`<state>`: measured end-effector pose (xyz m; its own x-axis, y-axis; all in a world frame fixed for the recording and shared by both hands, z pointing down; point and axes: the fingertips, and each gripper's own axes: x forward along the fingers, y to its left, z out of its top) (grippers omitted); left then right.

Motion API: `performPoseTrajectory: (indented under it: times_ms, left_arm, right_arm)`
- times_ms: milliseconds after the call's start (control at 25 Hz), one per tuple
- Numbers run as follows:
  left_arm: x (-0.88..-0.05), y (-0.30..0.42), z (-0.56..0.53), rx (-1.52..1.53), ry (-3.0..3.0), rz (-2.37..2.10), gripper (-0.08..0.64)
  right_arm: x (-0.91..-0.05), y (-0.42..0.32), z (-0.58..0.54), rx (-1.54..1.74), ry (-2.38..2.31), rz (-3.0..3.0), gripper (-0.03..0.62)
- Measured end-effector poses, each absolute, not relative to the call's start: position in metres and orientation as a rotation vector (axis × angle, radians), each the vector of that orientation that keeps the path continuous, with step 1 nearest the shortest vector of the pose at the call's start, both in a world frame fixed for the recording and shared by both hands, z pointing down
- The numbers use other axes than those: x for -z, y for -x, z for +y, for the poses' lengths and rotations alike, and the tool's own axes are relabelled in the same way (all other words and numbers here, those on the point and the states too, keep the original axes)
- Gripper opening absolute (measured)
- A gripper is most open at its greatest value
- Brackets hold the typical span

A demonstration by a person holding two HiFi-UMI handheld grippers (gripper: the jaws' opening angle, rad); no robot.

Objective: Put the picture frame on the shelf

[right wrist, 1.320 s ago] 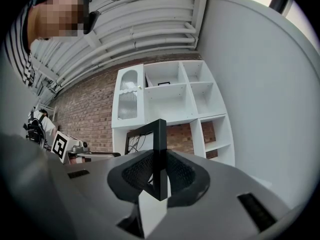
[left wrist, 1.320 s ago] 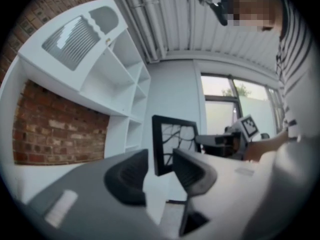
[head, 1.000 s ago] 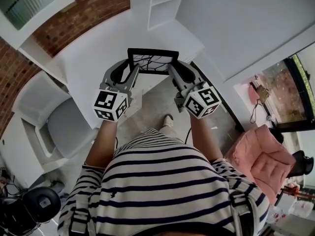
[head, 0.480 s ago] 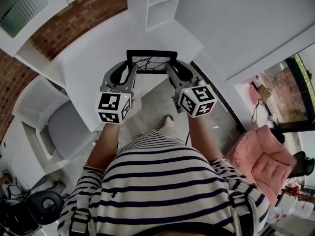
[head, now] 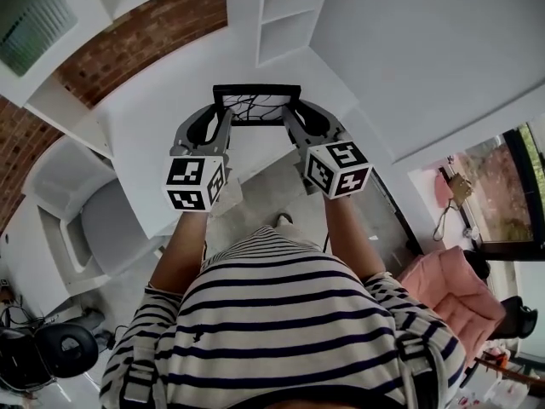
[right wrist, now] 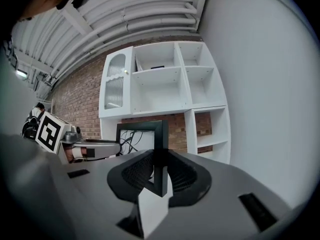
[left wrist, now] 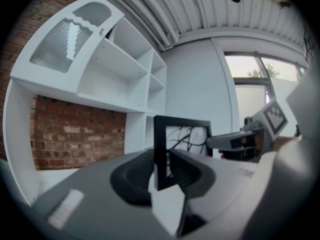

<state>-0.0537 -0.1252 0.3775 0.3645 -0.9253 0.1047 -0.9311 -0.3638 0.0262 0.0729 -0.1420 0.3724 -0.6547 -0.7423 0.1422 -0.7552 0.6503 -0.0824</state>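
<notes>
I hold a black picture frame (head: 255,106) with a dark line drawing upright above the white table (head: 153,109), between both grippers. My left gripper (head: 222,114) sits on the frame's left edge, and its jaws are closing with that edge (left wrist: 161,154) between them and against the pads. On the frame's right edge (right wrist: 160,154) my right gripper (head: 290,114) is shut. The white shelf unit (head: 285,11) stands just beyond the frame, with open compartments (right wrist: 170,84).
A brick wall (head: 145,24) runs behind the table. At the left stands a grey chair (head: 94,216), and at the right a pink armchair (head: 451,284). A white wall (head: 426,32) borders the shelf on the right. The person's striped shirt fills the lower part of the head view.
The frame and both grippers have risen slightly and moved toward the shelf. The left gripper's jaws have come in onto the frame's left edge.
</notes>
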Motion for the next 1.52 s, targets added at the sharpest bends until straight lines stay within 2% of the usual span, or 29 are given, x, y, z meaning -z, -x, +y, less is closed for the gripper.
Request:
performPoseTrajectory:
  times_ms: [600,1520]
  left_arm:
    - [-0.309,0.041,-0.196,0.004,-2.331,-2.061,0.101]
    - [-0.193,0.180,-0.326,0.063,-2.296,-2.316,0.101]
  right_arm:
    - [-0.300,-0.079,-0.243,-0.042,-0.941,-2.951,0.074]
    - [-0.184,0.070,-0.391,0.160,-0.819,-3.075,0.074]
